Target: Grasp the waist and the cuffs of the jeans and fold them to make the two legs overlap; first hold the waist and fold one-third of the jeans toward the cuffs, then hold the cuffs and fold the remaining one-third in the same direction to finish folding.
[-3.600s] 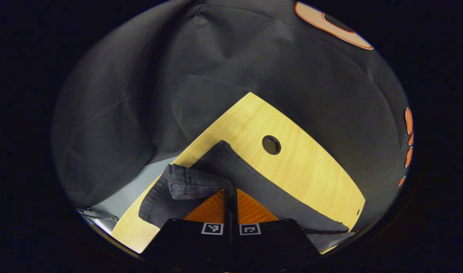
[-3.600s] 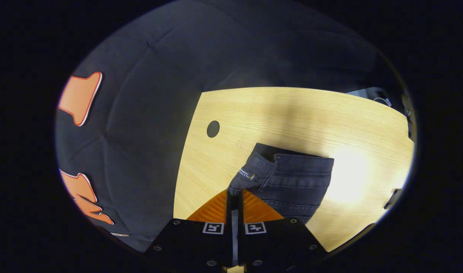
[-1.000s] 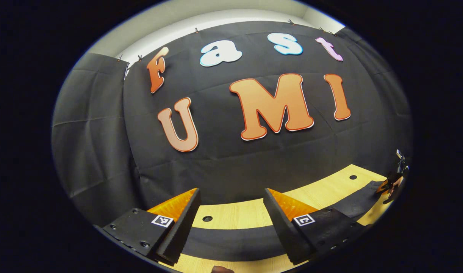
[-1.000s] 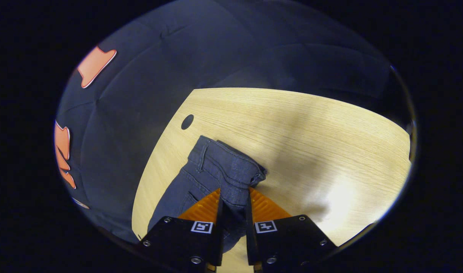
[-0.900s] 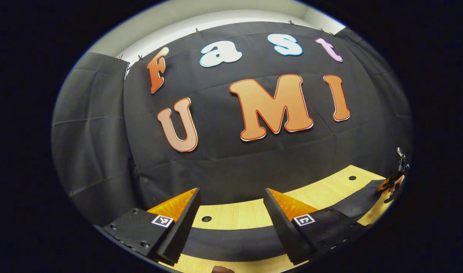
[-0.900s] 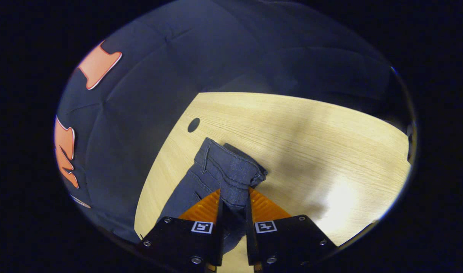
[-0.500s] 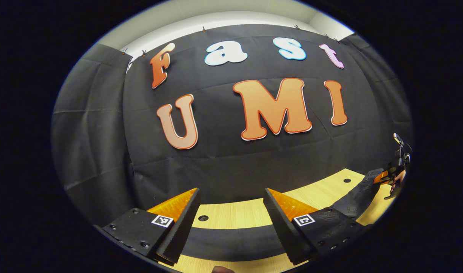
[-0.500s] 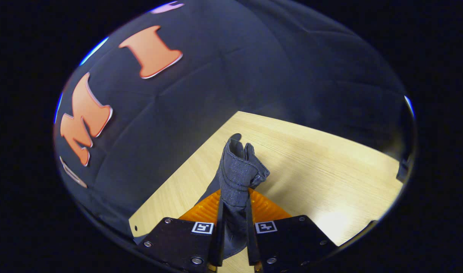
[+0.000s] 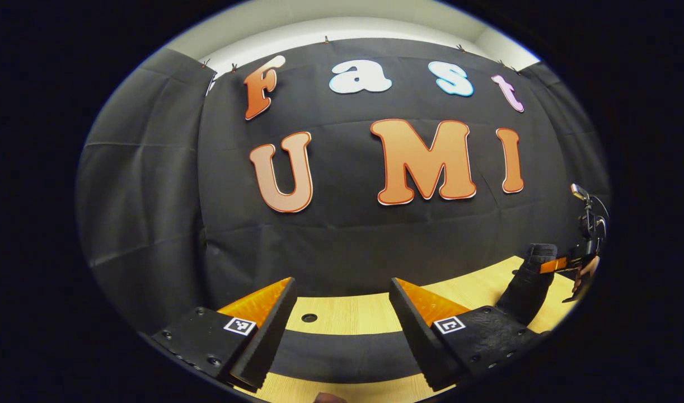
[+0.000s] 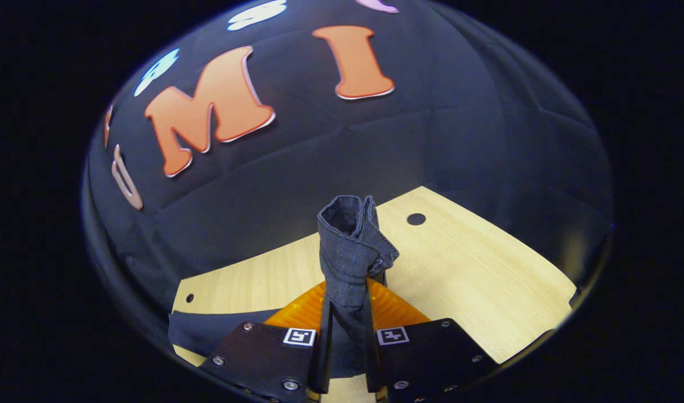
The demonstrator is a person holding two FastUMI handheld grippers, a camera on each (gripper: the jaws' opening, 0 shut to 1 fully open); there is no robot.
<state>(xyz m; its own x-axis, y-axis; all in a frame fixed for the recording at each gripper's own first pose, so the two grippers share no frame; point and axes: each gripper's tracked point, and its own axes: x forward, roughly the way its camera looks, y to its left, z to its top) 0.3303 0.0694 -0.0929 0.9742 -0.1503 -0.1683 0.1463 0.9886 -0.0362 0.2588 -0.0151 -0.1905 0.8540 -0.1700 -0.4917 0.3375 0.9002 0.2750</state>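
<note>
The dark grey jeans lie as a long band [image 9: 342,355] across the light wood table [image 9: 353,316], just beyond my open left gripper [image 9: 342,288], which has nothing between its fingers. At the far right of the left gripper view, the waist end [image 9: 529,277] rises off the table, held by the right gripper [image 9: 563,263]. In the right gripper view, my right gripper [image 10: 347,294] is shut on the bunched waist [image 10: 350,249], which stands upright above the fingers. The rest of the jeans [image 10: 207,330] trails to the lower left on the table [image 10: 476,280].
The black cloth wall stands close behind the table's far edge. A round cable hole [image 9: 309,317] lies ahead of the left gripper; another round hole [image 10: 415,219] sits beyond the held waist. A small hole [image 10: 190,298] marks the table near its left edge.
The left gripper, earlier shut on the cuff, now stands open. The right gripper has lifted the waist off the table and swung round toward the wall.
</note>
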